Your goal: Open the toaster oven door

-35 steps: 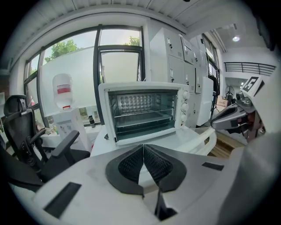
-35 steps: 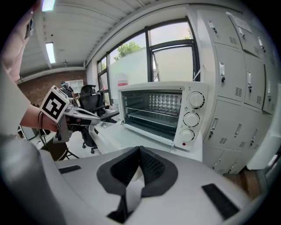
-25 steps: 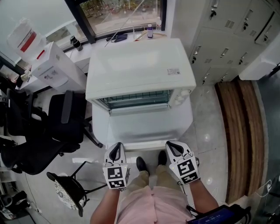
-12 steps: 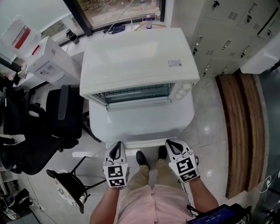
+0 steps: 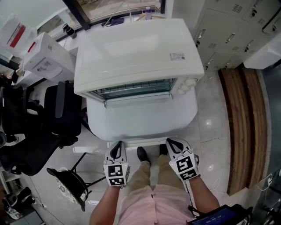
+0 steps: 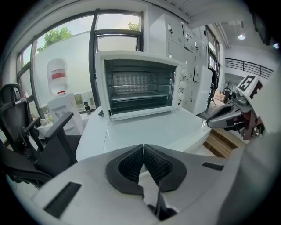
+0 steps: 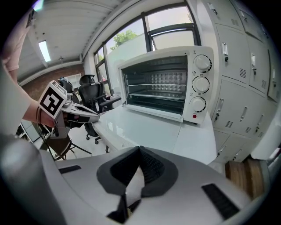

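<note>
A white toaster oven stands on a white table. Its door hangs fully down and lies flat in front of the cavity. The wire racks inside show in both gripper views, and three knobs sit on the oven's right side. My left gripper and right gripper are held close to my body, just short of the door's front edge. Both are shut and hold nothing. The left pads meet at the tips, and so do the right pads.
Black office chairs and a small stool stand to the left. Grey lockers and a wooden step are on the right. A water dispenser and a windowsill with small bottles lie behind the oven.
The view has shifted so the oven sits lower and larger in frame. Both grippers stay shut near my legs, and the door lies down throughout.
</note>
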`<action>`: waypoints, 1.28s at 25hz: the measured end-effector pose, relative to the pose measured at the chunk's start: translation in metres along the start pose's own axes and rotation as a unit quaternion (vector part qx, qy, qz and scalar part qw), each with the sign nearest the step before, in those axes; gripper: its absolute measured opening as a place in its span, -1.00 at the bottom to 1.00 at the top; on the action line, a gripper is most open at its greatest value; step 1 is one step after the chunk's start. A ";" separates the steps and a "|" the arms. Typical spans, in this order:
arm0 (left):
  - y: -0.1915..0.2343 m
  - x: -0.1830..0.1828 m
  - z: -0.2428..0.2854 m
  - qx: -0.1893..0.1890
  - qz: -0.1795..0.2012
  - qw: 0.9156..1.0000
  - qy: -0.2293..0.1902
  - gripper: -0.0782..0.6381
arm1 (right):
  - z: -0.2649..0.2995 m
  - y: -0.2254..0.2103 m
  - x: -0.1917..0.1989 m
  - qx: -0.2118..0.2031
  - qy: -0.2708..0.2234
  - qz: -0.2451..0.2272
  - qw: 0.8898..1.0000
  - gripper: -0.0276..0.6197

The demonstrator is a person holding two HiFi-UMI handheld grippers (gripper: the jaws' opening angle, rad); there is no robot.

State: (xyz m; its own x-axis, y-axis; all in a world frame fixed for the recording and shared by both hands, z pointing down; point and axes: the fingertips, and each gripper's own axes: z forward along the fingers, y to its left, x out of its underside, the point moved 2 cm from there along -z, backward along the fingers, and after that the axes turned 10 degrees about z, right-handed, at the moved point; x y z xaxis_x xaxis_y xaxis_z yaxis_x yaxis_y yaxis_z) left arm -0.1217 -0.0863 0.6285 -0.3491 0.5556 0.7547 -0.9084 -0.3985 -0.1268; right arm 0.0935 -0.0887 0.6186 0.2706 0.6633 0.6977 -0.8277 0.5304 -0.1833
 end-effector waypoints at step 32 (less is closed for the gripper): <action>-0.008 0.036 0.030 0.014 0.006 1.000 0.024 -0.74 | 0.032 -0.012 0.041 -0.004 0.022 0.021 1.000 -0.91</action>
State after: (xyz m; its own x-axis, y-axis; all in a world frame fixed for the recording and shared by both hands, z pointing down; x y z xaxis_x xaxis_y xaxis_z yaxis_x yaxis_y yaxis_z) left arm -0.1204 -0.0849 0.6760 -0.3716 0.5843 0.7214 -0.8972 -0.4257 -0.1173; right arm 0.0989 -0.0845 0.6717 0.2582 0.7077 0.6576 -0.8343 0.5066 -0.2176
